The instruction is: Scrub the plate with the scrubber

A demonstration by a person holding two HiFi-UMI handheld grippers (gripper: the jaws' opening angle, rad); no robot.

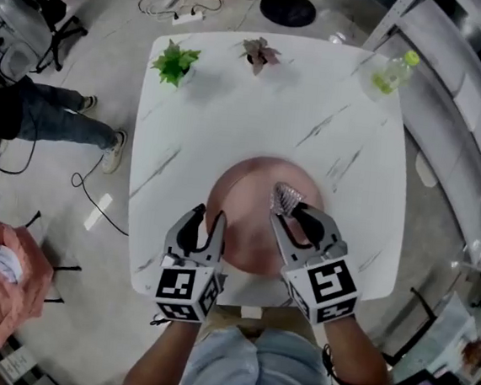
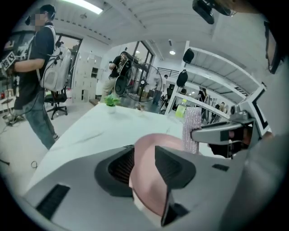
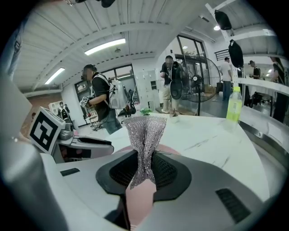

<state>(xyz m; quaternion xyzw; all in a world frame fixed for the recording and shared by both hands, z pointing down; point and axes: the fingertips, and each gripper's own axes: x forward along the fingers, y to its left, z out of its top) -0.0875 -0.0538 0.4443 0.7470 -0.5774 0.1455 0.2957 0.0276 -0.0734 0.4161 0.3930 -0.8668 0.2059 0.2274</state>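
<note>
A pink plate (image 1: 251, 218) lies on the white marble table (image 1: 231, 119) near its front edge. My left gripper (image 1: 208, 220) is at the plate's left rim. In the left gripper view its jaws (image 2: 143, 152) stand open with the plate's rim (image 2: 146, 180) between them. My right gripper (image 1: 288, 211) hovers over the plate's right half, shut on a silver mesh scrubber (image 1: 286, 199). In the right gripper view the scrubber (image 3: 144, 135) sticks up from between the closed jaws, with the pink plate (image 3: 140, 198) below. The left gripper view also shows the scrubber (image 2: 192, 126).
A green potted plant (image 1: 175, 61), a small reddish plant (image 1: 259, 54) and a green-capped bottle (image 1: 392, 73) stand along the table's far side. A person (image 1: 53, 114) is on the floor side at left. Shelving runs along the right.
</note>
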